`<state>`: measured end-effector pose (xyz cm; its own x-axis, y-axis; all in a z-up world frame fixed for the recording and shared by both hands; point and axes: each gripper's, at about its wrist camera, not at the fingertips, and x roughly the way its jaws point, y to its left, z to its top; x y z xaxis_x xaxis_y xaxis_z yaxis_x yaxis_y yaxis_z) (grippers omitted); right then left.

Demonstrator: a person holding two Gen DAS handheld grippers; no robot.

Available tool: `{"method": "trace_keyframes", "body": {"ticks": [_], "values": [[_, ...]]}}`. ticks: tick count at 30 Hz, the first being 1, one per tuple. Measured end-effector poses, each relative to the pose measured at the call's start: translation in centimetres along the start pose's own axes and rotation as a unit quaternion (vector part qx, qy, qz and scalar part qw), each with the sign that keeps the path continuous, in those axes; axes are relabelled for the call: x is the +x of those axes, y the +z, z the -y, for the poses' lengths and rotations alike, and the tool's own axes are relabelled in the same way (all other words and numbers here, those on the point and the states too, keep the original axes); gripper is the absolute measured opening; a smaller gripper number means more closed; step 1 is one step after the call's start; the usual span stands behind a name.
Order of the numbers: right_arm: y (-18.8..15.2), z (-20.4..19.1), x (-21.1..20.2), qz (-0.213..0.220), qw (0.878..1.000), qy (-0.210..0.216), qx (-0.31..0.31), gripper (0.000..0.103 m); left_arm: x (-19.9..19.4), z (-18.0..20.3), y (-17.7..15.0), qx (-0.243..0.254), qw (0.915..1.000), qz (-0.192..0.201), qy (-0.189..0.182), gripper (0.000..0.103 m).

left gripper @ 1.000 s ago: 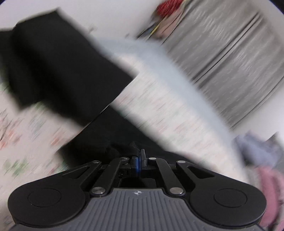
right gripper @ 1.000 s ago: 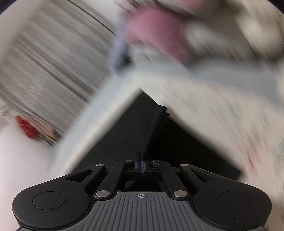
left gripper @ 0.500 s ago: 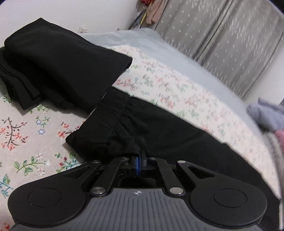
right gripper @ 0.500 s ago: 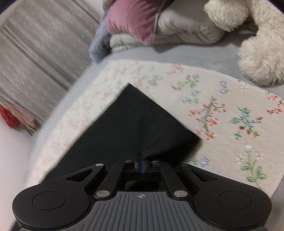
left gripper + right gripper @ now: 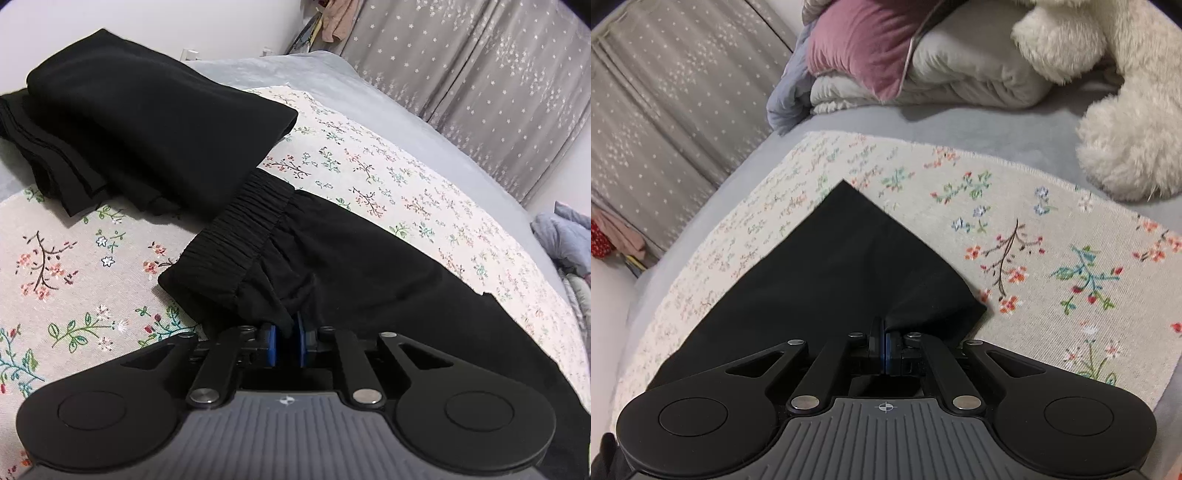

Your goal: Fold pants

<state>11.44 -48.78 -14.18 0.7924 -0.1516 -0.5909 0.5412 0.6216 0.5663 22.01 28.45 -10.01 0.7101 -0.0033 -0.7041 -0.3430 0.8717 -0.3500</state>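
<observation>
left wrist alone: folded black stack (image 5: 147,125)

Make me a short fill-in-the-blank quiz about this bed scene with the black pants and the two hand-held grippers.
1. The right hand-held gripper is shut on the hem end of the ____ pants.
2. The pants lie on a cloth printed with ____.
3. Beyond the elastic waistband sits a stack of folded ____ garments.
4. The left hand-held gripper has jaws that are ____, with pants fabric between its blue pads.

Missing words: black; flowers; black; opening
</observation>
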Motion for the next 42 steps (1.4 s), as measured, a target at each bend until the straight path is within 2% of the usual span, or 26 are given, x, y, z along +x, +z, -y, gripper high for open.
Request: {"method": "trace_keyframes", "body": {"ticks": [3, 6, 9, 15, 17, 18, 19, 20, 22, 25, 29, 34, 38, 39, 40, 41, 42], "values": [[0.1, 0.0, -0.6, 0.014, 1.0, -0.005, 0.0, 0.0, 0.0, -0.5, 0.0, -0.028, 0.9996, -0.003, 0.002, 0.017], [0.0, -0.1, 0.0, -0.002, 1.0, -0.027, -0.015, 0.0, -0.4, 0.2, -0.2, -0.007, 0.9998, 0.005, 0.016, 0.017], [0.0, -0.1, -0.1, -0.001, 0.999, -0.029, -0.018, 0.0, -0.4, 0.8, -0.2, 0.007, 0.9995, 0.009, 0.029, 0.017], [0.1, 0.4, -0.2, 0.0, 1.0, -0.029, -0.006, 0.0, -0.5, -0.1, -0.1, -0.018, 0.9997, 0.006, 0.011, 0.024], [0.2, 0.5, -0.3, 0.005, 0.999, -0.044, -0.005, 0.0, -0.7, 0.0, -0.1, -0.021, 0.9995, 0.012, 0.021, 0.036], [0.3, 0.5, -0.4, 0.01, 0.999, -0.053, -0.011, 0.0, -1.0, 0.0, -0.1, -0.02, 0.9988, 0.02, 0.04, 0.06], [0.3, 0.3, -0.5, 0.015, 0.998, -0.061, -0.018, 0.001, -1.4, 0.0, -0.1, -0.017, 0.9973, 0.034, 0.062, 0.074], [0.3, 0.3, -0.6, 0.018, 0.998, -0.065, -0.021, 0.002, -2.0, -0.1, 0.0, -0.014, 0.9961, 0.046, 0.074, 0.074], [0.3, 0.2, -0.7, 0.024, 0.997, -0.073, -0.025, 0.007, -2.9, -0.6, 0.3, -0.019, 0.9954, 0.061, 0.071, 0.074], [0.5, 0.1, -1.3, 0.049, 0.992, -0.108, -0.04, 0.014, -3.2, -2.0, 0.5, -0.055, 0.9953, 0.058, 0.054, 0.074], [0.8, 0.1, -1.8, 0.076, 0.986, -0.139, -0.049, 0.014, -3.4, -3.3, 0.6, -0.095, 0.9928, 0.054, 0.047, 0.074], [0.8, -0.6, -2.1, 0.091, 0.984, -0.14, -0.062, 0.014, -3.6, -4.0, 0.7, -0.139, 0.9891, 0.05, 0.001, 0.074], [0.6, -1.4, -1.6, 0.082, 0.985, -0.132, -0.072, 0.014, -2.6, -3.4, 1.1, -0.132, 0.9902, 0.046, 0.0, 0.073], [0.5, -1.5, -1.5, 0.079, 0.986, -0.128, -0.073, 0.014, -2.0, -3.0, 1.2, -0.124, 0.9912, 0.045, 0.007, 0.066], [0.5, -1.6, -1.3, 0.074, 0.987, -0.123, -0.073, 0.014, -1.5, -2.6, 1.2, -0.112, 0.9926, 0.044, 0.018, 0.039], [0.4, -1.6, -1.3, 0.069, 0.988, -0.118, -0.071, 0.014, -1.1, -2.2, 1.3, -0.097, 0.9936, 0.043, 0.038, 0.031], [0.4, -1.6, -1.0, 0.061, 0.989, -0.113, -0.07, 0.014, -0.8, -2.0, 1.3, -0.086, 0.9946, 0.041, 0.042, 0.019]]}}
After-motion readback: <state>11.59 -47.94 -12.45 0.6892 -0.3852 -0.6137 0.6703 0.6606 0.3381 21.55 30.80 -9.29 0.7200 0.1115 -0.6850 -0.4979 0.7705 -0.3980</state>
